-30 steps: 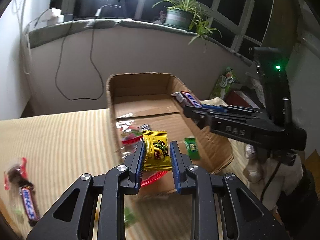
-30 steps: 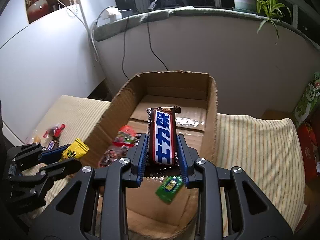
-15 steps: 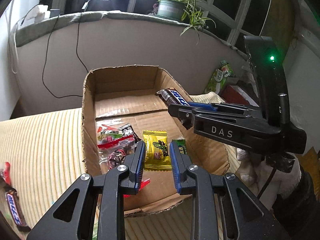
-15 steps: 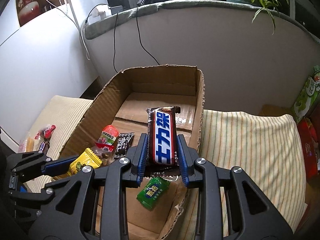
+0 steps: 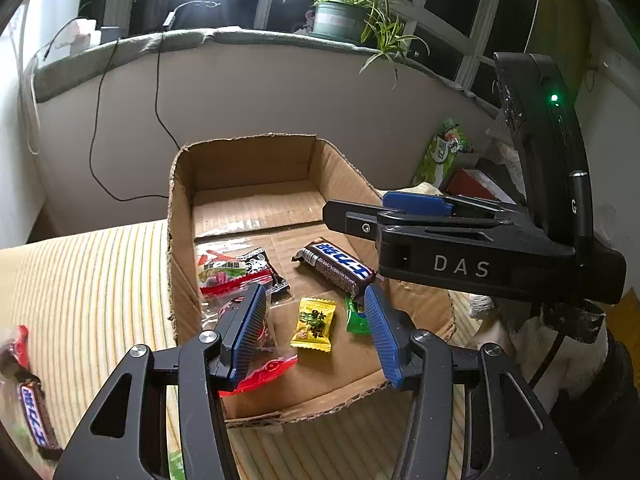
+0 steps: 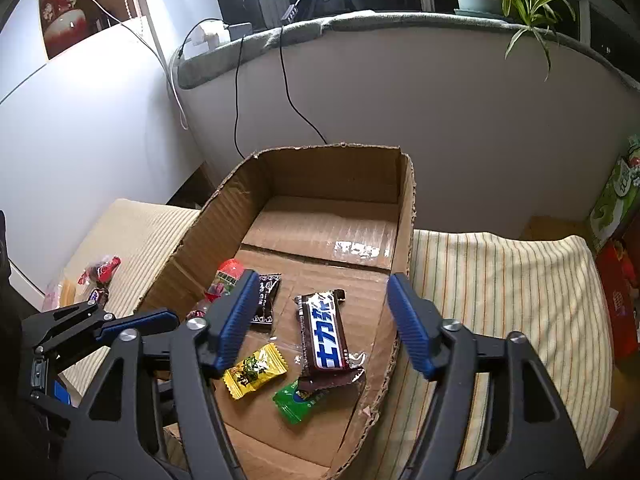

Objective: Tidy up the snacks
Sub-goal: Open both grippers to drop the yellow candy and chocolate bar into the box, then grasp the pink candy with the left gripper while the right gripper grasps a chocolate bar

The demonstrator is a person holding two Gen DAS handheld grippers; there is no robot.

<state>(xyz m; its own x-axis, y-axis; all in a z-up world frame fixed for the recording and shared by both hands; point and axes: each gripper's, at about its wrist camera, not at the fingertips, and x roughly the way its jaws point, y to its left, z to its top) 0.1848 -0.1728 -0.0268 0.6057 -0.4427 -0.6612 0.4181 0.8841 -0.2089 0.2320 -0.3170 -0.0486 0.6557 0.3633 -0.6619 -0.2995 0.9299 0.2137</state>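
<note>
Currently the cardboard box point(image 6: 404, 216) is the landmark; it sits on a striped cushion point(image 6: 500, 276). Above its near end, the right claw point(image 6: 320, 320) and left claw point(image 5: 316, 332) are both opening, with nothing between the pads. On the box floor lie a chocolate bar point(image 6: 323, 334), a yellow candy point(image 5: 314, 323) beside it, and a green candy point(image 6: 298, 400) partly under the bar. Another bar point(image 5: 36, 420) remains outside, left of the box. Likely light, slippery and crinkly; grip across the stiff middle, not the crimped ends.
</note>
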